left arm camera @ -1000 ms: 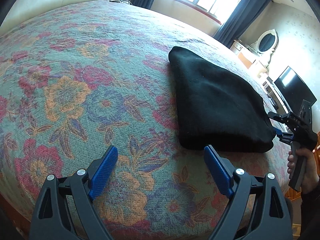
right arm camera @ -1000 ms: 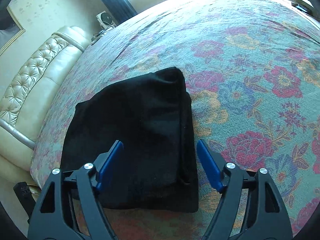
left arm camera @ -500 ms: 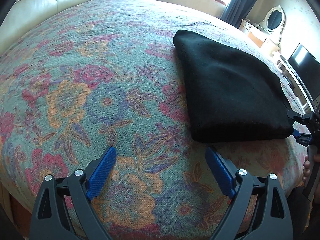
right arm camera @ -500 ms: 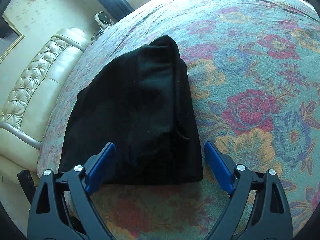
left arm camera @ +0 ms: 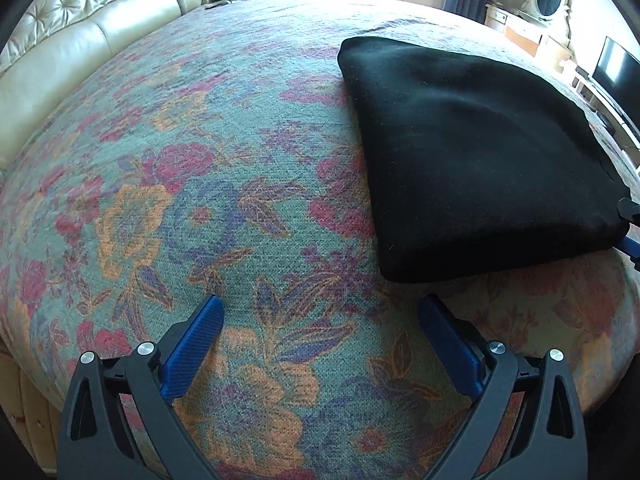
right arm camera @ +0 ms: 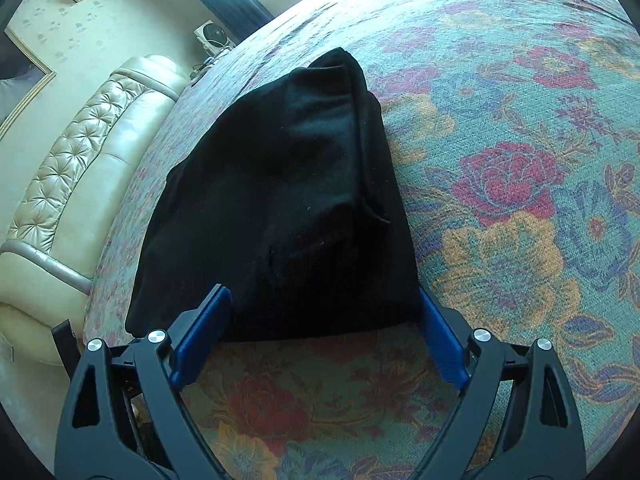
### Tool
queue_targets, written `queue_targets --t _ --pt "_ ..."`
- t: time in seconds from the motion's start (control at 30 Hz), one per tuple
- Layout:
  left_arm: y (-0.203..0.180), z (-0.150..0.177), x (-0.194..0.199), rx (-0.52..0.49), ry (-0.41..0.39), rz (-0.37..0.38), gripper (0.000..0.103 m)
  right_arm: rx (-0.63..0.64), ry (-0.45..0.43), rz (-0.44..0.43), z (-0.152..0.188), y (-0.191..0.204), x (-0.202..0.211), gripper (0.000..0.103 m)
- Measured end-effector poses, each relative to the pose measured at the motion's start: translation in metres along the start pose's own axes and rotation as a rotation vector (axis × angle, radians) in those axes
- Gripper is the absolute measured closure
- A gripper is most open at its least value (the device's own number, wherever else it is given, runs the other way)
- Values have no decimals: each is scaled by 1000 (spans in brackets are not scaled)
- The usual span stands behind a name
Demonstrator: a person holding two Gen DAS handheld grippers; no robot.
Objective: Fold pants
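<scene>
The pants (left arm camera: 472, 152) lie as a compact black rectangle on the bed (left arm camera: 200, 184), which is covered with a floral spread. In the left wrist view the bundle sits at about 2 o'clock from the left hand-held gripper (left arm camera: 320, 334); in the right wrist view it fills the centre and runs away toward 12 o'clock. It looks folded over more than once: a layered edge and a seam run down its right side in the right wrist view, and the near edge is thick and rounded. I judge the fold to be done or nearly so, with at most a final tidy left.

The left hand-held gripper is released, its 2 blue pads (left arm camera: 192, 350) spread wide over bare spread and touching nothing. It sits clear of the cloth, at about 7 o'clock from the bundle's near corner, probably so it stays out of the way.

The right hand-held gripper (right arm camera: 322, 334) is also released, jaws wide. Its pads (right arm camera: 202, 336) stand either side of the bundle's near edge, close to or just meeting the cloth; I cannot tell which. That placement suits either letting go of the edge or squaring it up. In the left wrist view its tip shows at 3 o'clock, just beside the bundle's corner.

A padded cream headboard (left arm camera: 80, 40) curves along the far left side of the bed.
</scene>
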State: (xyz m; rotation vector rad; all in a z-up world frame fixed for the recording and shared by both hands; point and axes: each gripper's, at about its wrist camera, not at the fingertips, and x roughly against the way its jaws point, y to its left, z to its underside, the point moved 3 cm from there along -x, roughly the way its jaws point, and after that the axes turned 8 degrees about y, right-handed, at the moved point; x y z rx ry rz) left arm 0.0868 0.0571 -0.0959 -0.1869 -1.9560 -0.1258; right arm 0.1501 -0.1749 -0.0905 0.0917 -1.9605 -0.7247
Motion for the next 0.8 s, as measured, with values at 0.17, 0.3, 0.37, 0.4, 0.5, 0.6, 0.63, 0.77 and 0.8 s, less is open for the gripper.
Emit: queue_targets --t 0.17,0.3,0.37,0.4,0.5,0.6,0.63,0.77,0.8 --pt "4 -1 2 28 -15 10 5 -2 0 -12 3 -2 1 13" --pt "5 -4 9 52 -43 -17 5 -7 -6 -20 5 -3 2 12" --pt "4 -5 19 51 -106 -84 5 -10 -11 -27 7 -5 3 12" --pt "2 -5 22 37 -125 -97 5 -12 -12 -30 8 -6 3 12" --pt "-2 -6 29 9 -134 -98 5 -16 -13 -41 11 -9 5 13" --pt "-2 -10 36 15 -137 -88 5 -26 -21 -51 13 -13 11 13" --pt "-1 -10 37 23 -128 -78 5 -27 -24 -52 14 -14 13 13" --pt "2 -13 39 28 -102 -51 5 -36 -43 -48 16 -21 22 12" --pt "3 -12 40 26 -102 -39 5 -41 -46 -48 17 -24 24 12"
